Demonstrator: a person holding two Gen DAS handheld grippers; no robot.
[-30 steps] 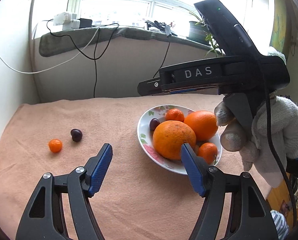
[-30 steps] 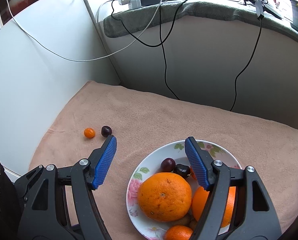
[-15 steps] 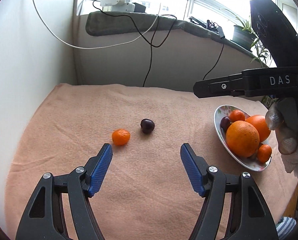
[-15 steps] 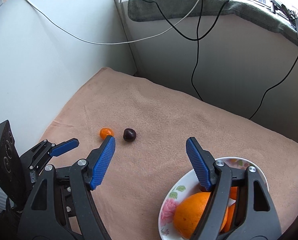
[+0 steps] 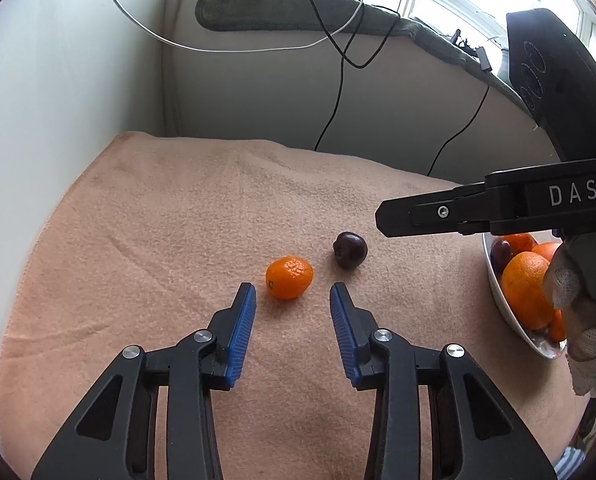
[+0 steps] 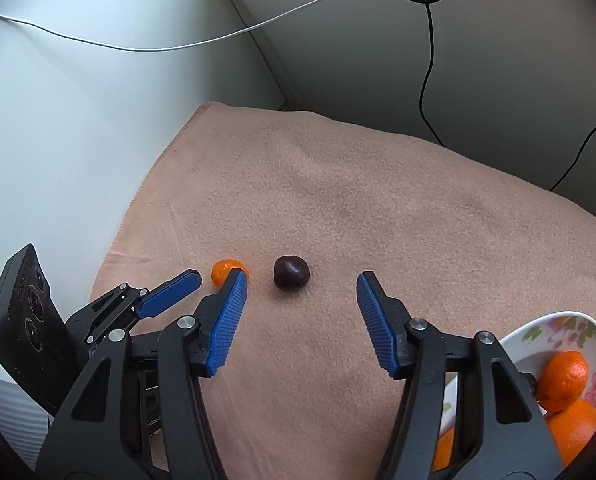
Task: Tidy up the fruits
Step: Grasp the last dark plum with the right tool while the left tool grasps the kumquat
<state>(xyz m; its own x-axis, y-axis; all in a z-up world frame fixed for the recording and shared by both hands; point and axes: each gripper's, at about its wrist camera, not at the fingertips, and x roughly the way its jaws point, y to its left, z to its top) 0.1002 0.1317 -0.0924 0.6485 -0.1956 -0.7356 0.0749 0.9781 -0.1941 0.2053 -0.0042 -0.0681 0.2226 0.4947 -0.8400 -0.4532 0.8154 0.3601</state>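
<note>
A peach cloth (image 5: pixel 158 220) covers the table, with a floral bowl (image 6: pixel 593 344) of oranges (image 5: pixel 523 294) at its right edge; well left of the bowl, mid-cloth, lie a small tangerine (image 5: pixel 289 277) and, just right of it, a dark plum (image 5: pixel 350 250), apart. The left gripper (image 5: pixel 292 294) is released, its jaws just narrowed, the tangerine just beyond its tips and untouched; the right gripper (image 6: pixel 301 282) is likewise unclenched and narrowing, tips either side of the plum, clear of it

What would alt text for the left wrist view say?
The left tool, open, points at a small orange fruit lying on a peach cloth, with a dark plum beside it. A bowl of oranges sits at right.
</note>
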